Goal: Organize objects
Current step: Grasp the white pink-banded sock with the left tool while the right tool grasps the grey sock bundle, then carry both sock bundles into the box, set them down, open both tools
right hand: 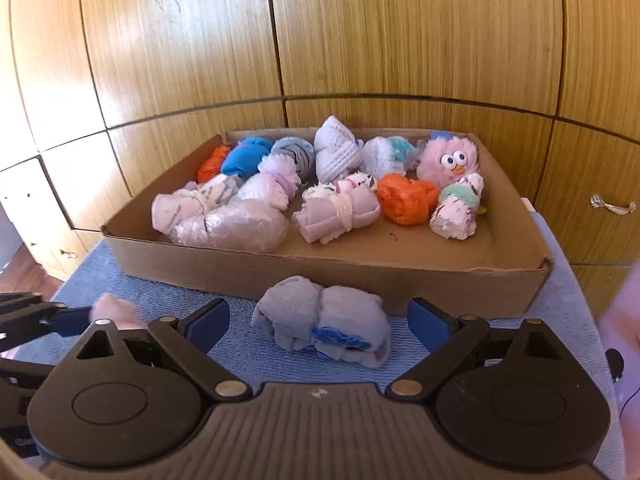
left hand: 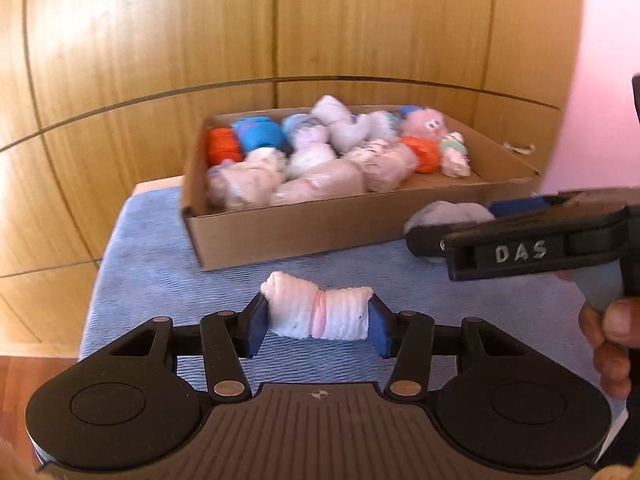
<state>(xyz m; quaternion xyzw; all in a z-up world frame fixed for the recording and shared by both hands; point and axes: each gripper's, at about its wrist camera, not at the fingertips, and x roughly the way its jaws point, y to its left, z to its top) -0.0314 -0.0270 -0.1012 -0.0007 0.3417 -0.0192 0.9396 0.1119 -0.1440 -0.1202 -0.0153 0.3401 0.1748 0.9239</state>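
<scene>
While a wooden cabinet front point(right hand: 360, 40) fills the background, a blue towel point(left hand: 160, 248) is seen spread beneath a cardboard box point(right hand: 280, 268), which is packed with rolled sock bundles point(right hand: 336, 212) and a pink fuzzy toy point(right hand: 448, 162). In front of the box, a white sock roll point(left hand: 318, 312) bound with a pink band is clamped end to end between the blue pads of the left gripper point(left hand: 318, 326). Just beside it, a grey sock roll point(right hand: 324, 320) is found lying on the towel between the widely spread jaws of the right gripper point(right hand: 320, 322), neither pad being in contact with it.
</scene>
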